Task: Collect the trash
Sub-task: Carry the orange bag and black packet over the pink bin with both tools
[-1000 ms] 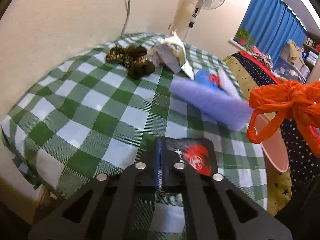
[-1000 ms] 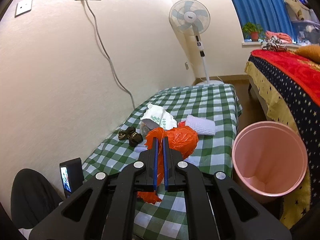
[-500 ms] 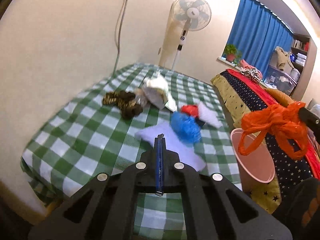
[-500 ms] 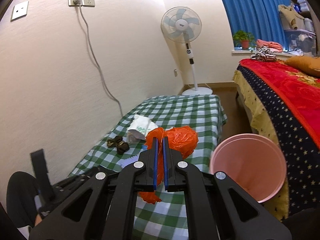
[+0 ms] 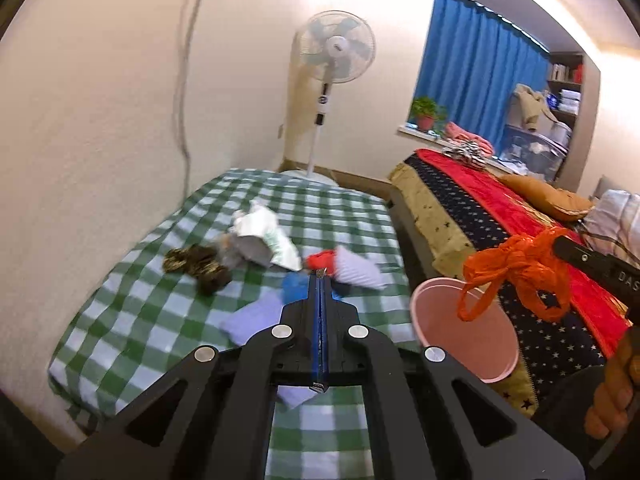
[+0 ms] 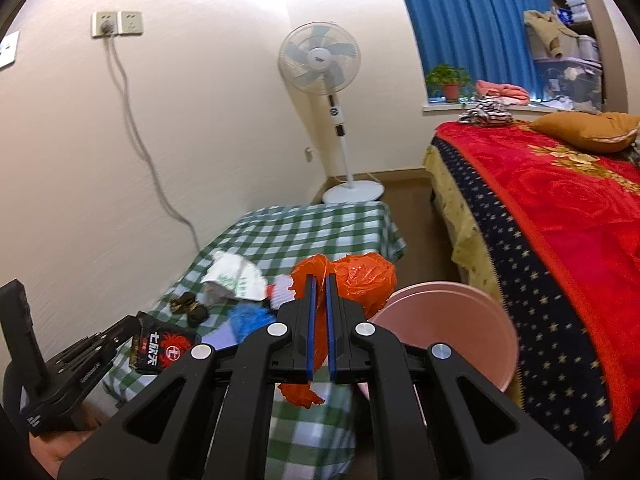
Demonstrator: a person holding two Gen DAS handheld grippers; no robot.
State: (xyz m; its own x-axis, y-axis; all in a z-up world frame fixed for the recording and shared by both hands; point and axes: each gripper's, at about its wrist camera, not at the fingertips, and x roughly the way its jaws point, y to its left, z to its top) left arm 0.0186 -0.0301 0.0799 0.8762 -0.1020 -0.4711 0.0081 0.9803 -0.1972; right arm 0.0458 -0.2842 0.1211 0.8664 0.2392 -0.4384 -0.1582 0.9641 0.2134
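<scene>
Two pieces of trash held up beside the pink bin

The right hand-held gripper (image 6: 319, 280) is clenched on a knotted orange plastic bag (image 6: 362, 276), light, soft and crinkly, held by its knot above the pink bin (image 6: 496, 320). The left hand-held gripper (image 5: 320, 276) pinches a slick black snack wrapper (image 6: 162, 348), seen edge-on in its own view. More litter lies blurred on the checked bench (image 5: 132, 320).

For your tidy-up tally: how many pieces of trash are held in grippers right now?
2: an orange plastic bag in the right gripper, and a black snack wrapper in the left gripper.
</scene>
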